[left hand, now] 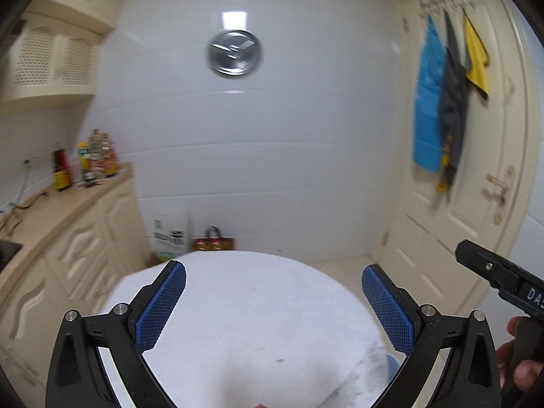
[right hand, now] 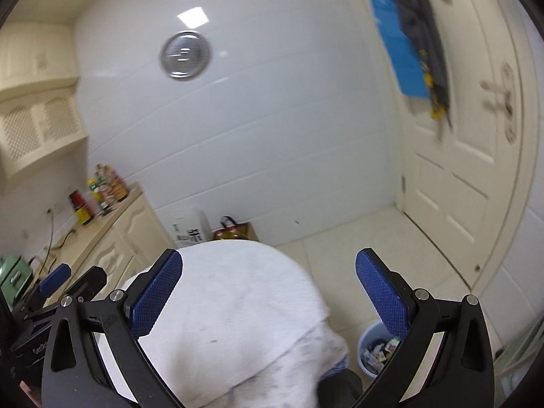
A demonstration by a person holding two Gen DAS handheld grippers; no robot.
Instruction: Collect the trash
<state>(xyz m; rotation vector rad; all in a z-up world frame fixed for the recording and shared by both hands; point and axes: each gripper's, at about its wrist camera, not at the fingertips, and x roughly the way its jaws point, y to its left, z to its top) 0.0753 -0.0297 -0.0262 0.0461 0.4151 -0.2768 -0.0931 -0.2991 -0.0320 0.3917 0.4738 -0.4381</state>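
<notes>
My left gripper [left hand: 273, 273] is open above a table draped in a white cloth [left hand: 244, 309], with nothing between its blue pads. My right gripper [right hand: 268, 265] is open too and holds nothing, hanging over the cloth's right edge [right hand: 238, 306]. A pale blue trash bin [right hand: 374, 350] stands on the floor below the right finger, with several wrappers inside it. In the left wrist view the other gripper's black body [left hand: 499, 272] shows at the right edge with a hand [left hand: 523, 363] on its grip. I see no loose trash on the cloth.
A cream counter [left hand: 51, 210] with bottles [left hand: 85, 163] and drawers runs along the left. Bags [left hand: 190, 238] sit on the floor by the white wall. A closed cream door [left hand: 459, 170] with hanging cloths [left hand: 442, 102] is at right. Tiled floor [right hand: 357, 238] lies beyond the bin.
</notes>
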